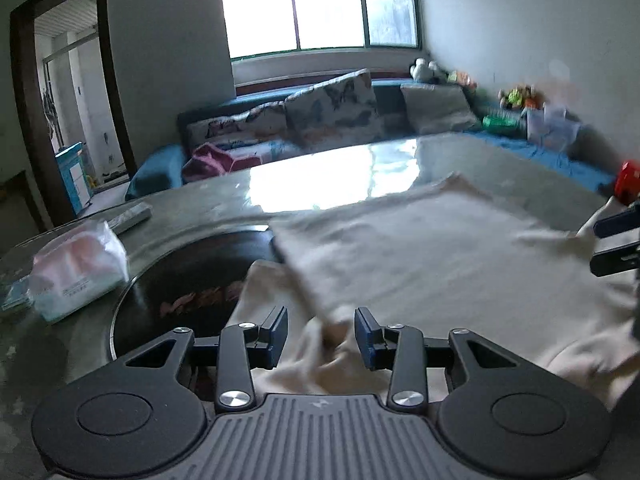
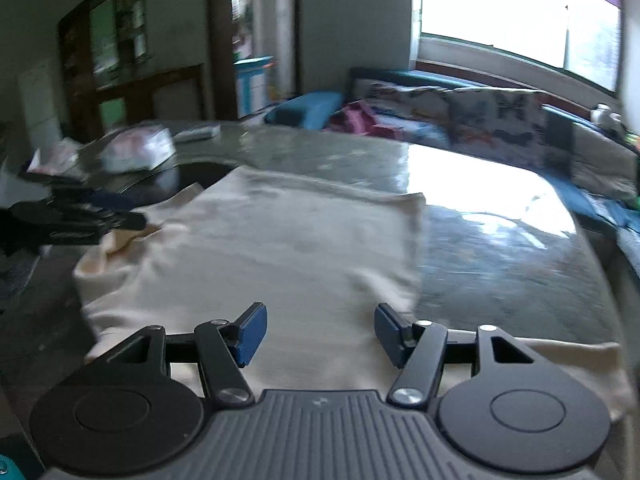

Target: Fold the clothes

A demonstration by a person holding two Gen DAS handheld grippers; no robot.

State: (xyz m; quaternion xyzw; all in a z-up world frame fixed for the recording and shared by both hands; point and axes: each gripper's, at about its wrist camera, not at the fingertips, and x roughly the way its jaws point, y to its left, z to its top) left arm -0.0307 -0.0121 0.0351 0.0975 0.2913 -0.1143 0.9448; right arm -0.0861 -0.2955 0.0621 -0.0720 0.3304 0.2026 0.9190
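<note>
1. We see one table [image 2: 500,264], glossy and grey-green, with a dark round inset at its left.
2. One shirt [image 2: 280,248], cream, lies on the table's near half, partly folded: a flat upper layer over a looser layer, with a rumpled bit spilling left onto the inset.
3. We judge the shirt light, soft and limp. It will sag and crease when lifted, and may slide on the shiny top. Best hold, we think, is a pinch at a corner or along an edge, both layers together, one corner per gripper so it stays taut.
4. Two grippers are at work. The left gripper [image 1: 321,336] hovers at the shirt's near left, its jaws parted with a bunched fold of cloth between them, not pinched as far as we can tell.
5. The right gripper [image 2: 318,332] hangs over the shirt's near right part, jaws spread wide and holding nothing.
6. One wrapped tissue pack [image 1: 78,268] sits left of the inset, well apart from the shirt.
7. One flat grey thing [image 1: 130,216], maybe a remote, lies just beyond the pack. It is too blurred to name.
</note>
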